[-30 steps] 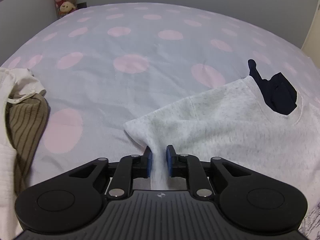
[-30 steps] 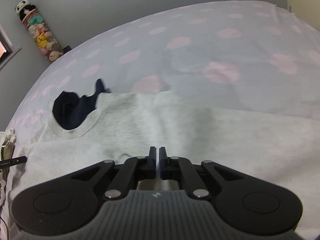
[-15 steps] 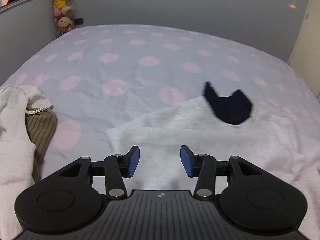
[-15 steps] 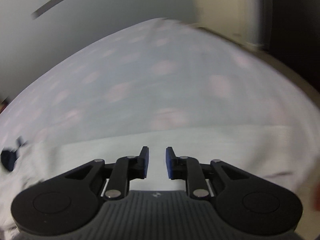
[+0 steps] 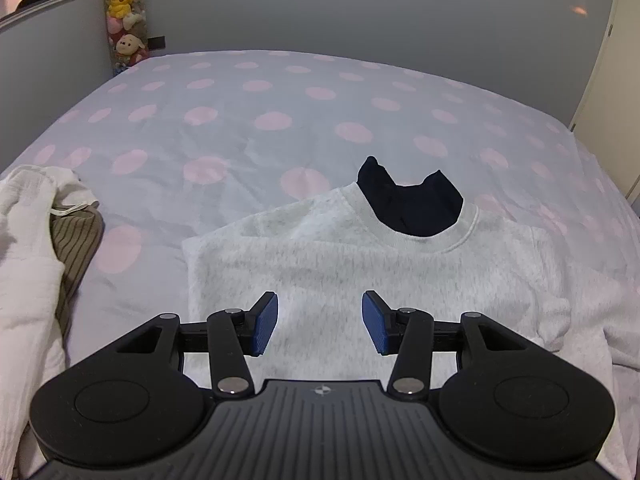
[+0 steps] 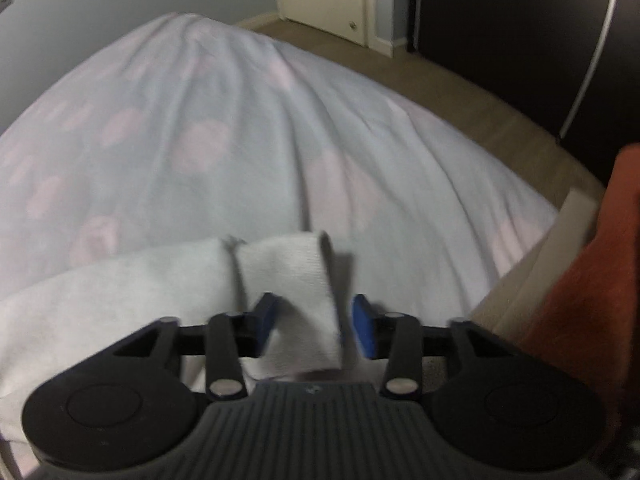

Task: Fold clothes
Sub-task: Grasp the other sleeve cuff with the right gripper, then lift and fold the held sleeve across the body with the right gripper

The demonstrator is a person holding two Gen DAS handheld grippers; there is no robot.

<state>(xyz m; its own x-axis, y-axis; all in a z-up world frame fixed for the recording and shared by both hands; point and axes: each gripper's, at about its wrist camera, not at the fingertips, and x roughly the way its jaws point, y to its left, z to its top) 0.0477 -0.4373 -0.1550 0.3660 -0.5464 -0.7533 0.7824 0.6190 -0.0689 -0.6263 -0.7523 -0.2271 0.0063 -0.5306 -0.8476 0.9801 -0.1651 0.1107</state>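
the polka-dot bed cover [image 5: 256, 128] fills both views. on it, right of centre and near, lies the pale grey sweatshirt [image 5: 360, 264], front up, with a dark navy collar [image 5: 408, 204] poking out of its neckband. its left side now ends in a straight folded edge.

what changed: a second ago the left gripper [image 5: 319, 323] was pinched on the sweatshirt's left edge and the right gripper [image 6: 314, 322] was shut on its body. both have since let go, lifted and spread. the left one now hovers above the chest, jaws wide, holding nothing. the right one has swung to the right side of the bed, where the sleeve cuff [image 6: 296, 280] sits between its parted blue pads, not yet pinched; that view is blurred, so contact is hard to judge.

my reading: the left side fold is set down, and the right sleeve looks like the next part to be dealt with.

at the far left, a heap of other clothes waits: a cream garment [image 5: 28, 240] over a brown striped one [image 5: 76, 248].

containers: none that i can tell. a rust-red cloth [image 6: 592, 280] drapes a pale edge at the right of the right view; what that edge belongs to is unclear.
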